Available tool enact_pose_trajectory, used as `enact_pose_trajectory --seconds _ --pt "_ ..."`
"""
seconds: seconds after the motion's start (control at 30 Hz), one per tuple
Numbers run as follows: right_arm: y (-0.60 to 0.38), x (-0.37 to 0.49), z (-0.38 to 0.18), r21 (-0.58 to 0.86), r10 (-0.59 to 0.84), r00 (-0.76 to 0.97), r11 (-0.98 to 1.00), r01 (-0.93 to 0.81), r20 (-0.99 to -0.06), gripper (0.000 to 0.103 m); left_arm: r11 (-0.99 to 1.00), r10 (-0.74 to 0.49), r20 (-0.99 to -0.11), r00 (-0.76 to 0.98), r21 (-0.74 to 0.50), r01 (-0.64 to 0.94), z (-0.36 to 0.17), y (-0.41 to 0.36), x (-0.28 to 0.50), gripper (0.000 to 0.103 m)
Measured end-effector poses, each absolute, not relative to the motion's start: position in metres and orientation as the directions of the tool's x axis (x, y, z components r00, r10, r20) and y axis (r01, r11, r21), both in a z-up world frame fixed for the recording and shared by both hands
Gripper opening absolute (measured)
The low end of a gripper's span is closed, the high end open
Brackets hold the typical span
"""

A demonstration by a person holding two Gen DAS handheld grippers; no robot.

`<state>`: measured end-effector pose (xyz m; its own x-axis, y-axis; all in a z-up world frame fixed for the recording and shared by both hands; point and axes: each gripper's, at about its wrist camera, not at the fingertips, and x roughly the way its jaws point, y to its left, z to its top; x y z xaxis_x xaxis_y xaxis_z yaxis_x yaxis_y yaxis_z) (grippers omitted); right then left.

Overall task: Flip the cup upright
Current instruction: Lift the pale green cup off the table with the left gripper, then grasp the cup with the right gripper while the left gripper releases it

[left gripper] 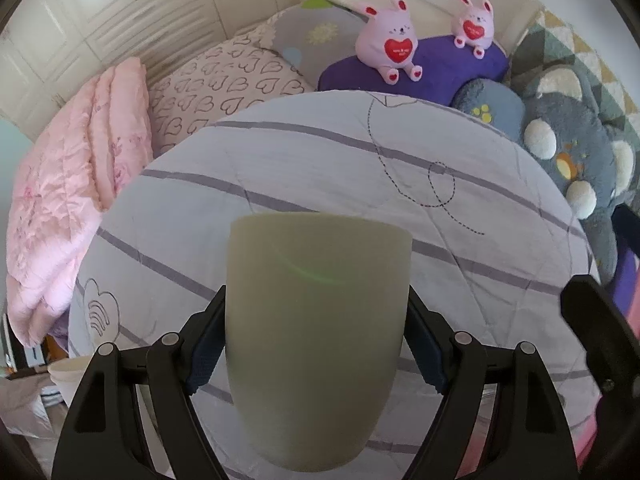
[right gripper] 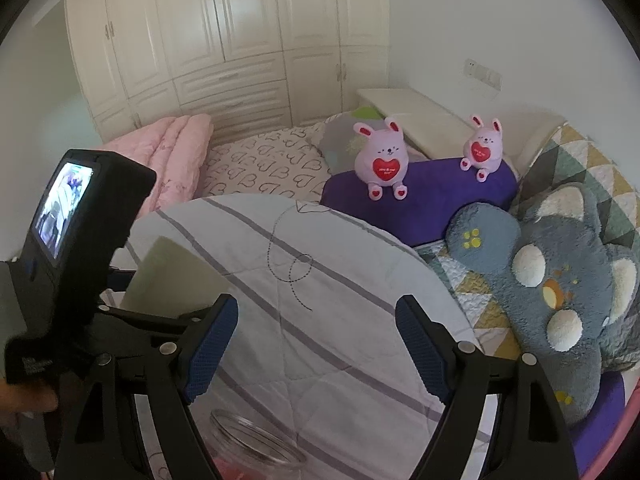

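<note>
cup [left gripper: 318,344], pale cream and smooth-sided, sits between the fingers of the left gripper [left gripper: 316,340], its wide end pointing away from the camera and its rounded narrow end toward it. the blue pads [left gripper: 208,350] press against both of its sides, so the left jaws are clenched on the cup. it is held up in the air above the bedding, not resting on anything. in the right wrist view the same cup shows as a pale slanted shape beside the black body of the left tool, whose small screen [right gripper: 64,210] is lit.

right gripper [right gripper: 316,348] hangs with its jaws spread wide and nothing between them; its blue pads [right gripper: 212,352] stand well apart. just below it, at the bottom edge, lies the rim of a clear glass jar [right gripper: 256,440].

under and beyond both tools is a folded white quilt [left gripper: 360,168] with grey stripes and dashed stitching. to its left lies a folded pink quilt [left gripper: 76,184], and behind that a pillow printed with hearts [left gripper: 224,80]. farther back two lilac bunny toys [left gripper: 390,40] holding red hearts sit on a purple cushion [left gripper: 444,68]. at the right lies a shaggy grey-blue plush [left gripper: 576,152] with cream spots. white wardrobe doors [right gripper: 224,20] fill the back wall.
</note>
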<state>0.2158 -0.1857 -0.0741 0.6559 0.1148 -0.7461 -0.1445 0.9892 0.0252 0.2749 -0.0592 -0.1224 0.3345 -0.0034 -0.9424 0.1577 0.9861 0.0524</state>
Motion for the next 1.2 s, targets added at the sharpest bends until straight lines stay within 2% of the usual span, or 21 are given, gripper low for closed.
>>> enact_pose_trajectory --seconds 0.23,0.43,0.7,0.87,1.2 --pt "-0.183 0.215 -0.065 0.104 0.177 0.610 0.983 -0.153 -0.772 0.082 0.991 -0.097 -0.926 0.364 -0.058 0.118 -0.102 -0.037 0.241 0.084" --pt "-0.172 0.219 -0.063 0.202 0.250 0.532 0.968 -0.147 -0.809 0.082 0.993 -0.117 -0.905 0.409 -0.100 0.063 -0.081 -0.012 0.213 0.091" --pt "-0.147 0.233 -0.085 0.338 0.346 0.363 0.937 -0.090 -0.865 0.082 0.999 -0.039 -0.896 0.442 -0.027 0.033 -0.075 0.017 0.190 0.093" --pt "-0.140 0.245 -0.106 0.361 0.348 0.295 0.932 -0.009 -0.890 0.082 0.999 -0.027 -0.890 0.454 -0.003 0.054 -0.077 0.023 0.187 0.093" --pt "-0.124 0.274 -0.129 0.519 0.495 0.196 0.850 0.095 -0.847 0.082 0.995 -0.066 -0.892 0.447 -0.028 0.092 -0.087 0.032 0.195 0.093"
